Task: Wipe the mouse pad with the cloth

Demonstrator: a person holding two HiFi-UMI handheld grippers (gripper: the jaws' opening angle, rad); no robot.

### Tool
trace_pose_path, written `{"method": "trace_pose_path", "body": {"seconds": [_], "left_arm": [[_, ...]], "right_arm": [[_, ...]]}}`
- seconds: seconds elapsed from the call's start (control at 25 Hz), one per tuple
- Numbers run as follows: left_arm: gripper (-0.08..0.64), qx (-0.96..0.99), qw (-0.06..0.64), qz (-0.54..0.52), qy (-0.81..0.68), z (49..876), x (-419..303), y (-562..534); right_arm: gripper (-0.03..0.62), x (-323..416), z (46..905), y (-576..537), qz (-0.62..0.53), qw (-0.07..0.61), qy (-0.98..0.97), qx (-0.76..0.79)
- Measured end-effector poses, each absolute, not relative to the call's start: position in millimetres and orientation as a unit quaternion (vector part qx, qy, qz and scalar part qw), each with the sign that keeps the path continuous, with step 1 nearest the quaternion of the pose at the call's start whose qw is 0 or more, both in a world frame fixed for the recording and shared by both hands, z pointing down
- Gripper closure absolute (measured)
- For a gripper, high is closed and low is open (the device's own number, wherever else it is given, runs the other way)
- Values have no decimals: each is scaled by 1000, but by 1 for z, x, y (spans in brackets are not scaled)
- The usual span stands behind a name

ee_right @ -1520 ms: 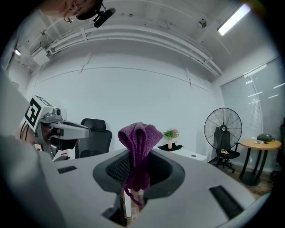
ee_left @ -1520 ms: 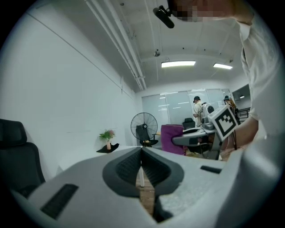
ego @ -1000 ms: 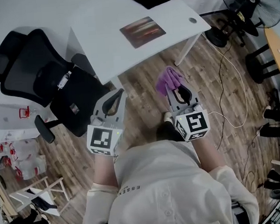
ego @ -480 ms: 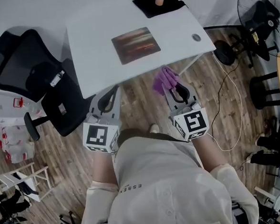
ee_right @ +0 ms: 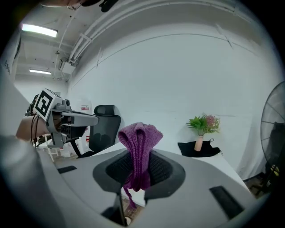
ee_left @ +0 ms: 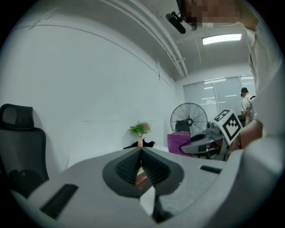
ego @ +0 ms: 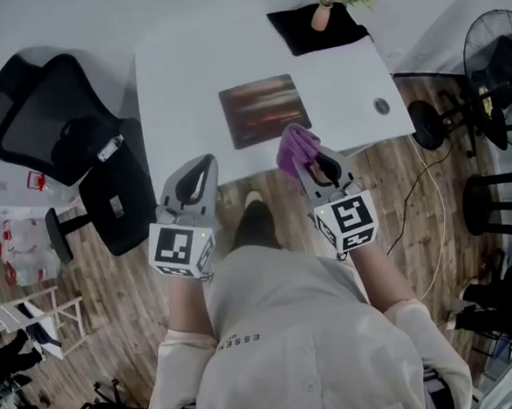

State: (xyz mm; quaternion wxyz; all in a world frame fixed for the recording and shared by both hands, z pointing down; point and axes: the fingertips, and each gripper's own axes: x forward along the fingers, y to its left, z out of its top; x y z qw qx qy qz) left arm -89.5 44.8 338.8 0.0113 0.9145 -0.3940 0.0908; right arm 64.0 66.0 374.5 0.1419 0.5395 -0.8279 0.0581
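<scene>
Right tool [ego: 311, 160] grips the purple cloth [ego: 293, 147] over the worktop's [ego: 177, 82] near edge, just beside the mouse pad [ego: 263, 109]. Left tool [ego: 203, 164] hangs at that same edge, further left. A vase [ego: 321, 16] stands at the far right corner.

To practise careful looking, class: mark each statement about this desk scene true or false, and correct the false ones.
1. The right tongs grip a purple cloth. True.
2. The left tongs hold a sponge. False: they are shut and empty.
3. The vase stands on the mouse pad. False: it stands on a black mat at the far edge of the white table.
4. A black office chair stands beside the table. True.
</scene>
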Motion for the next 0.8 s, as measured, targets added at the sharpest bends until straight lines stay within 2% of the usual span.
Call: {"method": "trace_pose_path", "body": {"seconds": [0.48,0.8], "left_arm": [[558,904,28,120,-410,371,-122,-94],[558,914,46,136,-380,403,-128,-142]], "right_arm": [[502,21,419,-86,113,200,-843,487],[502,-12,485,-150,178,284,-837,432]]}}
